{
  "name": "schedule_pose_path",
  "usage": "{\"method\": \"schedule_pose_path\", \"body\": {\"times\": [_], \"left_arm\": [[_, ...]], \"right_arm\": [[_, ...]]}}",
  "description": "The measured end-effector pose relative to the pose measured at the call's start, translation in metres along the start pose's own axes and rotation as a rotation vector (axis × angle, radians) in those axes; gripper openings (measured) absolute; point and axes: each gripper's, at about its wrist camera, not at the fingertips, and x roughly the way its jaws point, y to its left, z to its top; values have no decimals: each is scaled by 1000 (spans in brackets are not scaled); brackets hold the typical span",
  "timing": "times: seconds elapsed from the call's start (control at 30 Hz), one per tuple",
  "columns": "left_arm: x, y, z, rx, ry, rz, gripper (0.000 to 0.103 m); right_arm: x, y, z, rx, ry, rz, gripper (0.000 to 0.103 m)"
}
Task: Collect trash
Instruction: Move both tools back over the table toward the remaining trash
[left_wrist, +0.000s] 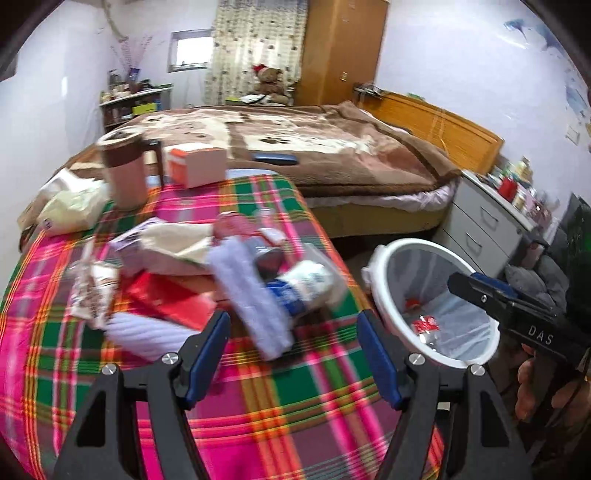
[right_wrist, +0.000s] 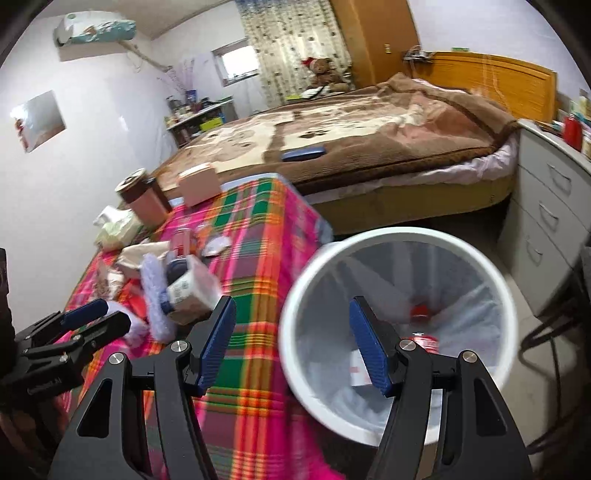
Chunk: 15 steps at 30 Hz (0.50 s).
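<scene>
A heap of trash (left_wrist: 207, 273) lies on the plaid-covered table (left_wrist: 280, 398): a white and blue packet (left_wrist: 303, 288), a ribbed lilac piece (left_wrist: 255, 299), red wrappers (left_wrist: 166, 299) and paper. The heap also shows in the right wrist view (right_wrist: 177, 284). My left gripper (left_wrist: 293, 354) is open and empty, just in front of the heap. A white bin (right_wrist: 395, 332) with a clear liner stands beside the table, with red scraps inside (right_wrist: 421, 314). My right gripper (right_wrist: 293, 347) is open and empty, at the bin's near rim. The bin also shows in the left wrist view (left_wrist: 432, 299).
A brown lidded cup (left_wrist: 123, 170), a small box (left_wrist: 195, 166) and a pale bag (left_wrist: 74, 210) stand at the table's far end. A bed (left_wrist: 295, 147) lies behind. A grey drawer unit (right_wrist: 546, 229) stands right of the bin.
</scene>
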Motion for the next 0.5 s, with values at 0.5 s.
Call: {"method": "schedule_pose_path", "body": {"times": [0.5], "left_arm": [[-15, 118, -3, -174, -41, 176, 74]], "right_arm": [[57, 61, -9, 41, 151, 127, 65]]}}
